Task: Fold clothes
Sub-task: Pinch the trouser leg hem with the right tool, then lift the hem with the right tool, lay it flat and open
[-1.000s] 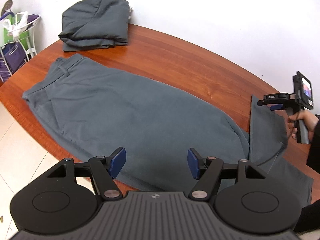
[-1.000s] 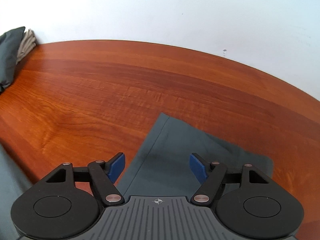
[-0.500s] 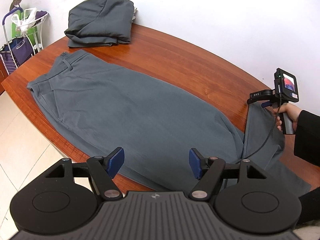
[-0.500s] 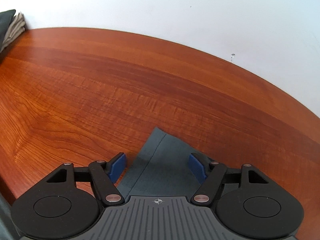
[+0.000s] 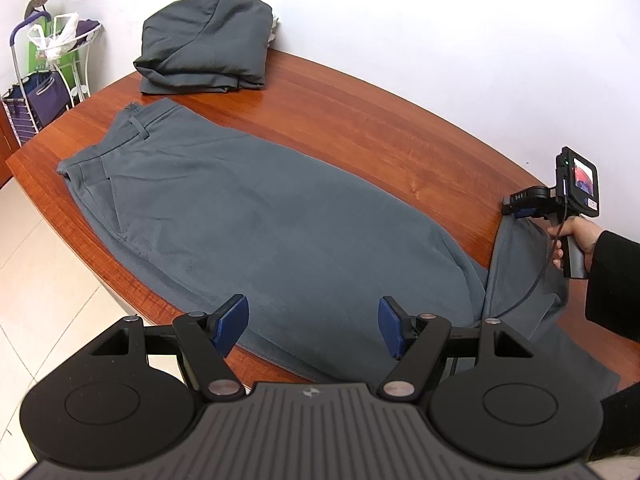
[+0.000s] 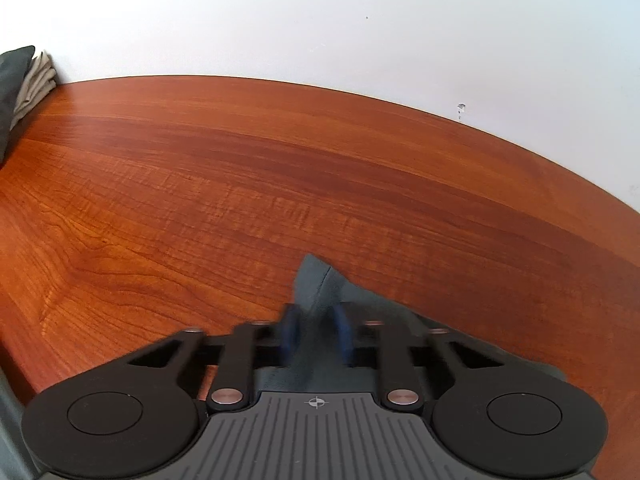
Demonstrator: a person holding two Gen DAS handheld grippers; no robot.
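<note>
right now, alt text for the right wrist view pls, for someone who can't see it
The right gripper has just closed its blue pads on the bunched hem corner of a grey trouser leg, lying on a reddish wooden table. A white wall rises behind, with folded clothes at the far left.

wood table (image 5: 360,128) | white wall (image 5: 400,20) | wire rack (image 5: 68,60), bags, far left | tiled floor (image 5: 36,280)
</note>
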